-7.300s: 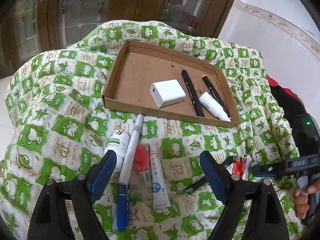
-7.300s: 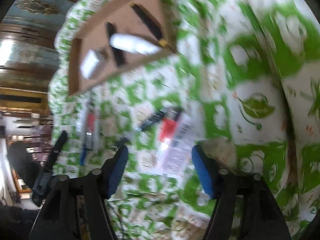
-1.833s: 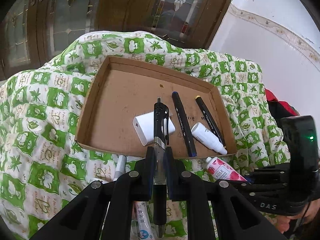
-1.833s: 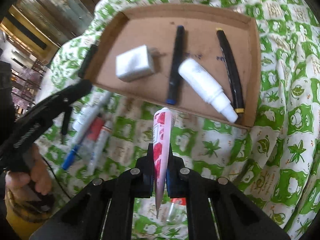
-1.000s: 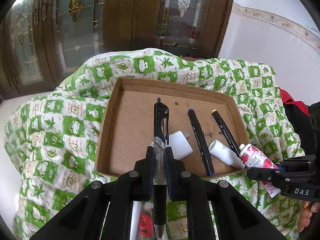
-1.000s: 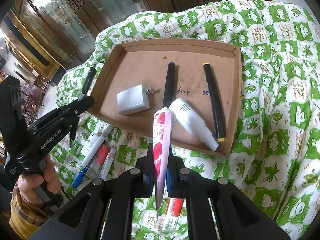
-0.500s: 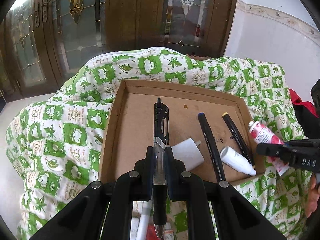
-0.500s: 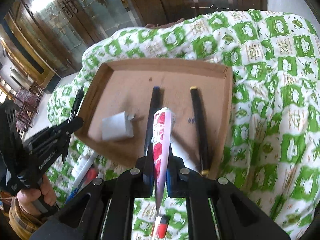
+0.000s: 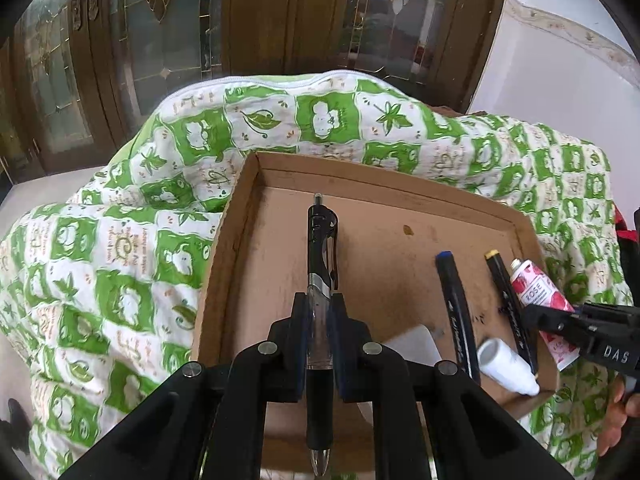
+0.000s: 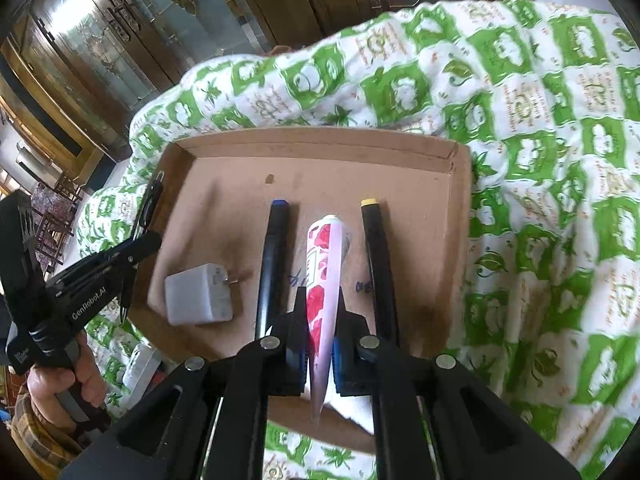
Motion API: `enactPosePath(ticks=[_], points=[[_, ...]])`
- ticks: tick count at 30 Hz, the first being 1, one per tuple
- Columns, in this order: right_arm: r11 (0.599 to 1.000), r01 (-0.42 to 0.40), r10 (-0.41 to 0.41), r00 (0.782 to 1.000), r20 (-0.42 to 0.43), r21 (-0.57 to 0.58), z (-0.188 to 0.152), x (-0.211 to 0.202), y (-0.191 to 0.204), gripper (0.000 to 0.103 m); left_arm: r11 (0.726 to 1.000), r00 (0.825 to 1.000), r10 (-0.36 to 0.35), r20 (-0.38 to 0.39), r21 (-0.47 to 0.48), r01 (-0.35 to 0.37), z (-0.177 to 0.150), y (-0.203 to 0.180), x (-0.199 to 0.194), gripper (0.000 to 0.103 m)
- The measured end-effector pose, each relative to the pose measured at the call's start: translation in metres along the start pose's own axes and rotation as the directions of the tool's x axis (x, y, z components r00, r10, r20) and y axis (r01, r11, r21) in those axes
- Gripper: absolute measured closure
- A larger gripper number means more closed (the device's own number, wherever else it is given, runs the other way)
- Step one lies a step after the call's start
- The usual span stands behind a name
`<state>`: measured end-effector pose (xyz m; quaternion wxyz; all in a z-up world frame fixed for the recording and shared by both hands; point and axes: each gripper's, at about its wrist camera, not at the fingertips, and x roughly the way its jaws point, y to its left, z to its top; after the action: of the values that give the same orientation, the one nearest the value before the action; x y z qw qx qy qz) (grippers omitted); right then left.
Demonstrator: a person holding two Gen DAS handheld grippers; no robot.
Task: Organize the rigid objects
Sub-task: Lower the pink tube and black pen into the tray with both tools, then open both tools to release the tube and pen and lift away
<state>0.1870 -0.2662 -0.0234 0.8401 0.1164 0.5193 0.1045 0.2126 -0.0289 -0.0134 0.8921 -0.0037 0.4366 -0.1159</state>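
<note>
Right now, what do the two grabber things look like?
Both are black plastic frames with silver bolts and blue finger pads. The left gripper has "GenRobot.AI" in white on its side; the right gripper shows "DAS". A plaid sleeve covers the left wrist.

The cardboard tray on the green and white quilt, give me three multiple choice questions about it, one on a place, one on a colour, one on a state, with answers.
1. Where does the white square plug charger lie?
A. In the shallow brown cardboard tray
B. On the quilt beside the tray
C. In the right gripper

2. What colours are the end caps of the two black markers lying in the tray?
A. Both red
B. One blue, one yellow
C. Both white

3. What is the left gripper doing?
A. Open and empty
B. Shut on a white bottle
C. Shut on a black click pen

Answers: 1 A, the charger rests on the tray floor. 2 B, one blue and one yellow cap show. 3 C, its pads clamp the pen's barrel.
</note>
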Motion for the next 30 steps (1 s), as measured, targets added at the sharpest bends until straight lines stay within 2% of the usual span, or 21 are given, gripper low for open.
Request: enactPosePath(ticks=[14,22,24,26,28,30], points=[[0.999,0.017,-0.017,1.0,0.018,-0.043,0.008,0.031,0.003,0.094,0.997,0.998,0.06,-0.023,0.042,-0.059,0.002,-0.008,0.025,0.093],[1.0,0.015,-0.015,1.0,0.028,-0.009,0.009,0.037,-0.007,0.092,0.992,0.995,0.101,-0.021,0.077,-0.099,-0.001,-0.015,0.034,0.093],[1.0,0.015,-0.015,0.999,0.034,0.002,0.008,0.035,-0.01,0.085,0.992,0.994,0.109,-0.021,0.072,-0.108,-0.004,-0.015,0.032,0.093],[1.0,0.011,-0.012,0.999,0.044,0.012,0.007,0.031,-0.013,0.072,0.993,0.994,0.105,-0.025,0.059,-0.103,-0.007,-0.012,0.029,0.085],[1.0,0.014,-0.015,0.998,0.057,0.013,0.007,0.026,-0.014,0.064,0.994,0.994,0.105,-0.019,0.047,-0.104,-0.009,-0.009,0.021,0.058],[1.0,0.018,-0.019,0.998,0.068,0.015,0.006,0.018,-0.014,0.062,0.994,0.995,0.102,0.007,0.031,-0.103,-0.011,-0.005,0.006,0.043]])
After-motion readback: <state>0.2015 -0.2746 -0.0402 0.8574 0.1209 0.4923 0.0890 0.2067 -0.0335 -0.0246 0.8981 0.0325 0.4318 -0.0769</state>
